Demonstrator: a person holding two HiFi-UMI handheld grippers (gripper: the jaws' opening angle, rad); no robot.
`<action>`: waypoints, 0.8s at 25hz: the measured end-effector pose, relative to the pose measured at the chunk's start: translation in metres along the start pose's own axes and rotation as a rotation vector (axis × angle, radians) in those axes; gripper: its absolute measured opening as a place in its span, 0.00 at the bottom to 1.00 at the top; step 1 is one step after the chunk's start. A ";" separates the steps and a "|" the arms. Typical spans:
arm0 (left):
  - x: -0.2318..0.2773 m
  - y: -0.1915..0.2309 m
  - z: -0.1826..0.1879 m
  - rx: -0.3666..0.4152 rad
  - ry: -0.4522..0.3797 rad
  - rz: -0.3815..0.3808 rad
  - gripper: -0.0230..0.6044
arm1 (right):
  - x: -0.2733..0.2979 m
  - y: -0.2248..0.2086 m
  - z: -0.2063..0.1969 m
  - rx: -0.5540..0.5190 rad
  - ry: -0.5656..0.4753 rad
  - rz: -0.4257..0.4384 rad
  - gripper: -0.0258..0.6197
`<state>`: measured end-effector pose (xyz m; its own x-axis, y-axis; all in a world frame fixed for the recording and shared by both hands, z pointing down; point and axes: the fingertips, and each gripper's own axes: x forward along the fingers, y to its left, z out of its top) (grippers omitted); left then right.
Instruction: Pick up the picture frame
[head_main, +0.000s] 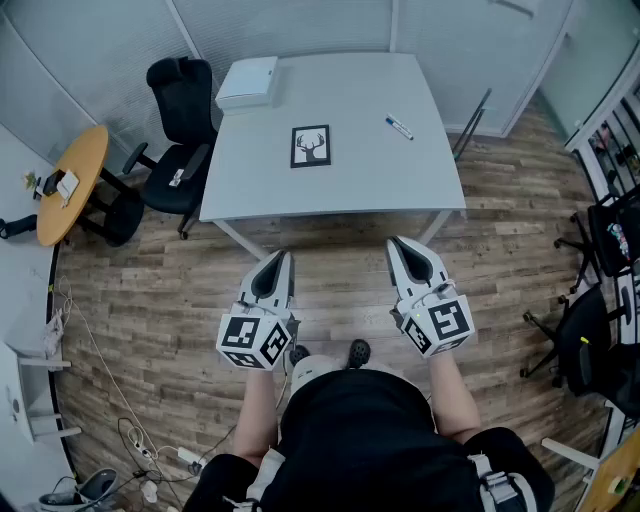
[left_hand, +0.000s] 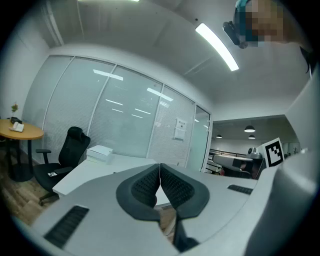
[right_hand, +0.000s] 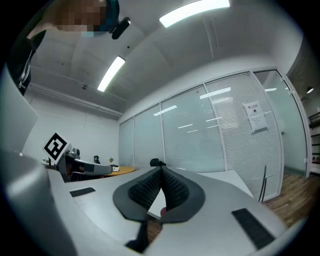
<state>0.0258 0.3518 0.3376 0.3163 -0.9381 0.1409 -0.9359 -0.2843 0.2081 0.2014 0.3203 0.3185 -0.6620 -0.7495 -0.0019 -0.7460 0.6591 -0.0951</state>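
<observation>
A black picture frame (head_main: 311, 146) with a deer-head print lies flat near the middle of the white table (head_main: 250, 180) in the head view. My left gripper (head_main: 286, 258) and right gripper (head_main: 394, 245) hang side by side over the wooden floor, short of the table's near edge and well away from the frame. Both point toward the table. In the left gripper view its pads (left_hand: 150, 186) meet with nothing between them. The right gripper's pads (right_hand: 172, 190) also touch, empty. Neither gripper view shows the frame.
A white box (head_main: 248, 82) sits at the table's far left corner and a marker pen (head_main: 399, 127) lies at its right. A black office chair (head_main: 178, 130) stands left of the table, beside a round wooden table (head_main: 70, 182). More chairs (head_main: 590, 340) and cables (head_main: 140, 440) line the floor edges.
</observation>
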 end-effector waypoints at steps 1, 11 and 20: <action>0.002 -0.003 0.000 0.002 -0.001 -0.001 0.08 | 0.000 -0.002 0.000 -0.003 0.000 0.002 0.06; 0.009 -0.021 -0.001 0.029 0.009 -0.011 0.08 | -0.007 -0.004 -0.001 0.026 -0.012 0.044 0.06; 0.020 -0.011 -0.009 0.029 0.046 -0.015 0.08 | 0.010 -0.005 -0.011 0.064 0.013 0.046 0.07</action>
<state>0.0435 0.3381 0.3468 0.3363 -0.9240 0.1821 -0.9350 -0.3043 0.1823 0.1977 0.3096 0.3299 -0.6963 -0.7177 0.0055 -0.7093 0.6869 -0.1583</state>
